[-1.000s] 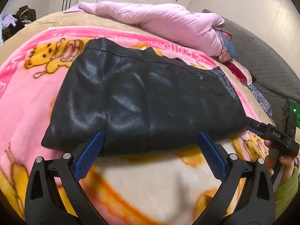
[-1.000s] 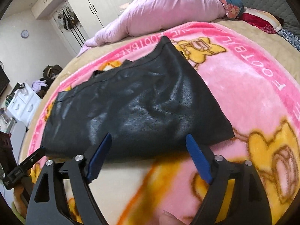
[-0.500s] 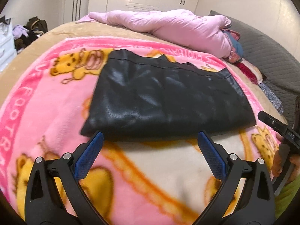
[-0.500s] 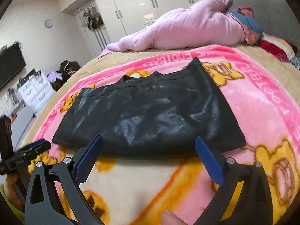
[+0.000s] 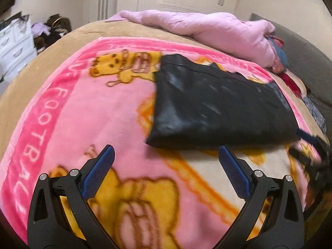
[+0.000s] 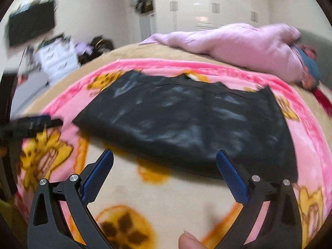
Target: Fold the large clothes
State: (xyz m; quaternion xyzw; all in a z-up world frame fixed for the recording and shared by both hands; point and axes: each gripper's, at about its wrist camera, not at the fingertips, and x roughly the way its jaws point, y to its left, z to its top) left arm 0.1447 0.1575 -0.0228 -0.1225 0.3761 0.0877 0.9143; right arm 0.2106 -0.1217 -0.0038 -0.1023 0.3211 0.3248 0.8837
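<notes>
left gripper (image 5: 166,161) agape, right gripper (image 6: 165,164) agape

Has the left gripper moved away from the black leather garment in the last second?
Yes. The left gripper, open, was at the black leather garment's near edge a second ago; now it sits back and to the left, over the pink blanket.
</notes>
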